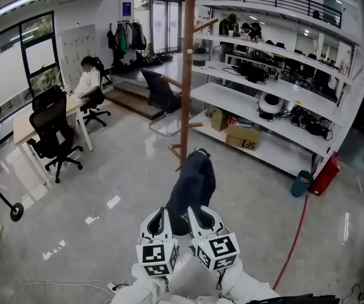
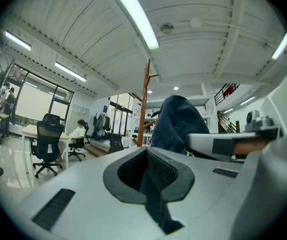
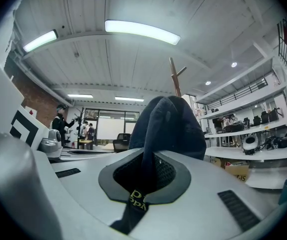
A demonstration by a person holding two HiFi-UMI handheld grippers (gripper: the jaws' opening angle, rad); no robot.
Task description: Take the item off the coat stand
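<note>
The wooden coat stand [image 1: 187, 75] rises straight ahead of me. A dark blue cloth item [image 1: 193, 182] reaches from near its lower pegs back to my grippers; I cannot tell whether it still hangs on a peg. My right gripper [image 1: 199, 223] is shut on the item's near end. In the right gripper view the cloth [image 3: 171, 124], with a small yellow-lettered tag, is pinched between the jaws [image 3: 143, 176]. My left gripper [image 1: 162, 223] is close beside it on the left, jaws together [image 2: 148, 176] with nothing seen in them. From there the item [image 2: 176, 121] shows to the right.
White shelving [image 1: 283, 94] with boxes and gear runs along the right. A desk with black office chairs [image 1: 52, 128] and a seated person [image 1: 88, 81] is at the left. A teal bin [image 1: 301, 183], a red extinguisher [image 1: 326, 175] and a red hose [image 1: 294, 233] lie right of the stand.
</note>
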